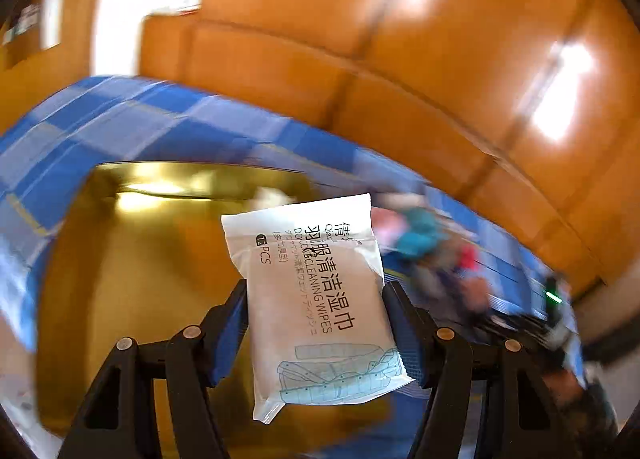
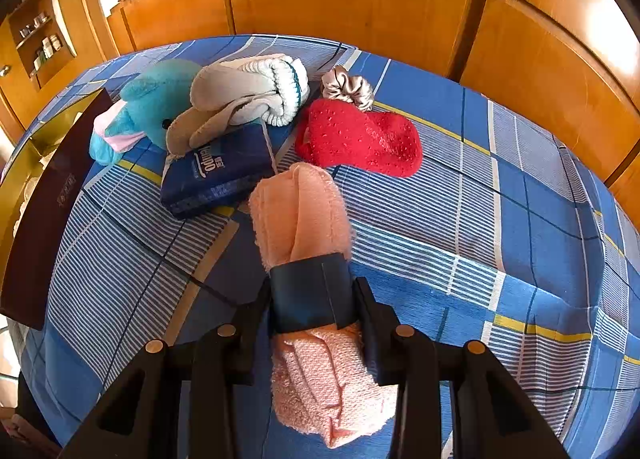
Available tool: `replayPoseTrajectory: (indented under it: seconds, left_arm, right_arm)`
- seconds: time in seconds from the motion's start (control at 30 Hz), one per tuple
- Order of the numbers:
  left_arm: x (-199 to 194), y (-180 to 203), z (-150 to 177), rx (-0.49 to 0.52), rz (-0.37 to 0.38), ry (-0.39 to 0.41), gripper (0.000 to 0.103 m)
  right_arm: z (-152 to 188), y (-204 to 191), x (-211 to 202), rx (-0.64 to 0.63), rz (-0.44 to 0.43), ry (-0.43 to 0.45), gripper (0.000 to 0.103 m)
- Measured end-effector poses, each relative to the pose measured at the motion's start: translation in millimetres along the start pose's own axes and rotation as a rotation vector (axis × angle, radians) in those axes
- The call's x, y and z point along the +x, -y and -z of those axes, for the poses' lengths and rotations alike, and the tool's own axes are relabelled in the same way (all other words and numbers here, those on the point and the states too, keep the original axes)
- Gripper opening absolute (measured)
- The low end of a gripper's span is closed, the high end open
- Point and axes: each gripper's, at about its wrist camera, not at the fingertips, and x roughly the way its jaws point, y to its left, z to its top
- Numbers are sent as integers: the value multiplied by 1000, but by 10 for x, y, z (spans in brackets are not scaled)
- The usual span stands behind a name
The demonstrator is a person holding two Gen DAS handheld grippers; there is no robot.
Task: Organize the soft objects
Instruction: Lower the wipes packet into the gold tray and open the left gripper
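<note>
The left gripper (image 1: 316, 323) is clamped on a flat white plastic pack of cleaning wipes (image 1: 316, 299), held in the air above a gold-lined open box (image 1: 132, 259) that sits on the blue checked bedsheet (image 1: 120, 119). In the right wrist view, left to right on the sheet: a dark maroon box edge (image 2: 44, 219), a turquoise plush toy (image 2: 148, 107), a grey-white rolled sock (image 2: 248, 95), a navy tissue pack (image 2: 220, 175), a red fuzzy sock (image 2: 360, 139) and a silver satin scrunchie (image 2: 348, 89). The right gripper (image 2: 312, 299) squeezes a rolled pink terry towel (image 2: 304, 219) bound by a dark band
</note>
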Motion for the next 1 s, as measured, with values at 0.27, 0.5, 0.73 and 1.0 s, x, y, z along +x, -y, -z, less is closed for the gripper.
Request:
replayPoseTrajectory:
  seconds: [0.27, 0.5, 0.73, 1.0]
  left_arm:
    - [658, -572, -303, -126, -136, -99, 66]
    - [1126, -619, -473, -90, -196, -169, 68]
    - [1053, -558, -495, -48, -262, -104, 76]
    - [303, -212, -180, 27, -324, 72, 78]
  right_arm:
    - [-8, -12, 0, -8, 8, -2, 37]
    - [-6, -12, -1, -11, 9, -1, 37]
    - [-7, -20, -2, -16, 13, 1, 37]
    - [10, -59, -20, -32, 32, 10, 37]
